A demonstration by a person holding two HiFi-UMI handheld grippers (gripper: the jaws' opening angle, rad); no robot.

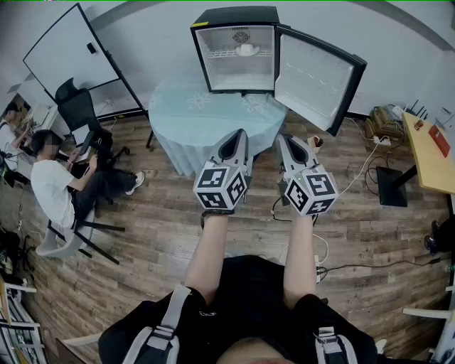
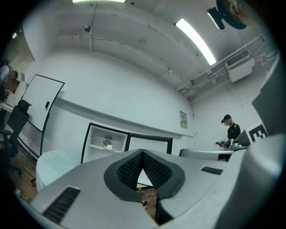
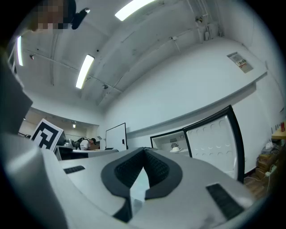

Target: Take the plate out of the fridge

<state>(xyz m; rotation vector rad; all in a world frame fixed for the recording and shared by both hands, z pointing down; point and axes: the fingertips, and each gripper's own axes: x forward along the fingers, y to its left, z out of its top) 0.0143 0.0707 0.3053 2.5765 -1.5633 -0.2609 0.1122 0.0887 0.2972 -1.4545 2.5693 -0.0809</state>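
While both grippers hang side by side in front of the person, well short of the table (image 1: 213, 117), the plate (image 1: 247, 50) sits on the wire shelf (image 1: 220, 52) inside the fridge (image 1: 234, 15). It is a small white plate, resting near the middle of that shelf, and nothing touches it. The fridge stands on the round table, which is covered with a pale blue cloth. Its door (image 1: 313, 78) is swung wide open to the right, so the white inside is plain to see.

The left gripper (image 1: 237, 138) points roughly level toward the table and fridge. Its dark ribbed pads (image 2: 129, 170) are pressed together at the tips, with nothing pinched between them. The right gripper (image 1: 290, 142) is just beside it and well apart from the fridge. Its jaws are also pressed together and hold nothing. In both gripper views the open fridge and the plate show far off beyond the closed tips.

Below the grippers lies a wooden floor (image 1: 156, 234), with cables (image 1: 355, 178) trailing across it at the right. A seated person (image 1: 57, 185) is at the left, near a whiteboard (image 1: 71, 50) leaning by the wall.
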